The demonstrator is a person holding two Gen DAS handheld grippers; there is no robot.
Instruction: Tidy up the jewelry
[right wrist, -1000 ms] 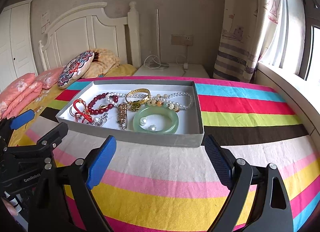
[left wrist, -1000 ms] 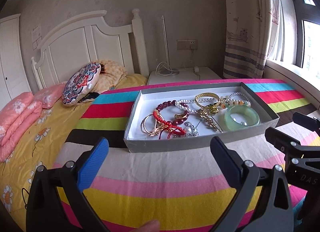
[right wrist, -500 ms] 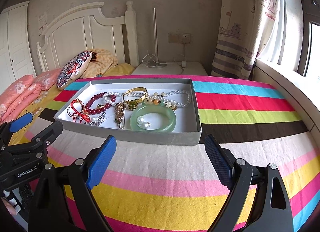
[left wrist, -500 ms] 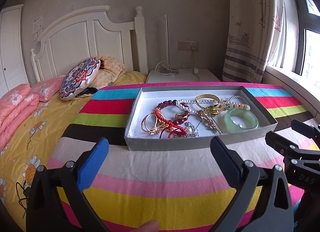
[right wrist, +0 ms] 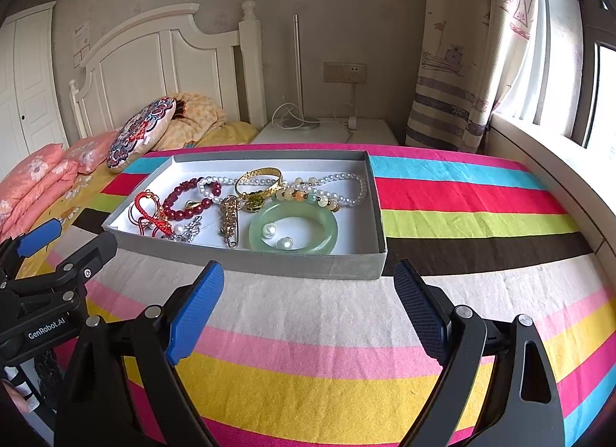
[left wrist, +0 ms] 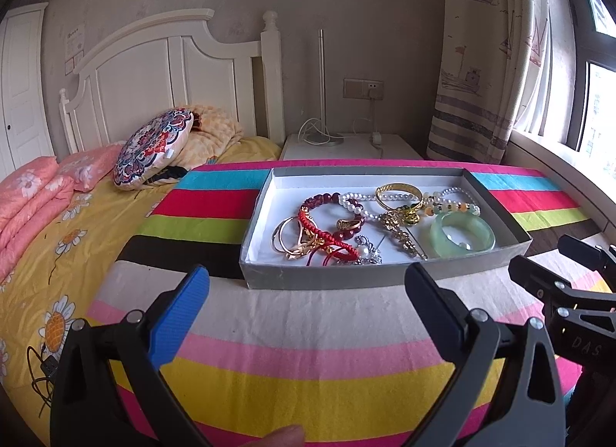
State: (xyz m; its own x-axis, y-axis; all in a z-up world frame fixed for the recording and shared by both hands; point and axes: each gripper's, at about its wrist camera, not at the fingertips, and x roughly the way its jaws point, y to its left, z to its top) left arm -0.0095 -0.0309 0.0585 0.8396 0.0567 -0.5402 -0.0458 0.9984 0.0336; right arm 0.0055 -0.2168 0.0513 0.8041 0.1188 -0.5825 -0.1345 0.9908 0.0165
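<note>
A shallow grey box (left wrist: 319, 279) sits on the striped cloth with a tangle of jewelry inside. In it lie a green jade bangle (left wrist: 439, 235), a gold bangle (left wrist: 398, 193), a red cord bracelet (left wrist: 327, 235), dark red beads (left wrist: 319, 202) and a pearl strand (left wrist: 356, 202). My left gripper (left wrist: 306, 273) hovers open just in front of the box, holding nothing. My right gripper (right wrist: 308, 270) is also open and holds nothing, short of the box's (right wrist: 288, 262) front wall. From this side the jade bangle (right wrist: 304, 209) rings two pearl earrings (right wrist: 268, 230). Each gripper shows at the edge of the other's view.
The striped cloth (right wrist: 462, 216) stretches right of the box and toward me. A bed with a yellow sheet (left wrist: 57, 239), pink pillows and a patterned cushion (left wrist: 154, 146) lies to the left. A white nightstand (left wrist: 346, 146) with a lamp stands behind; curtain and window are to the right.
</note>
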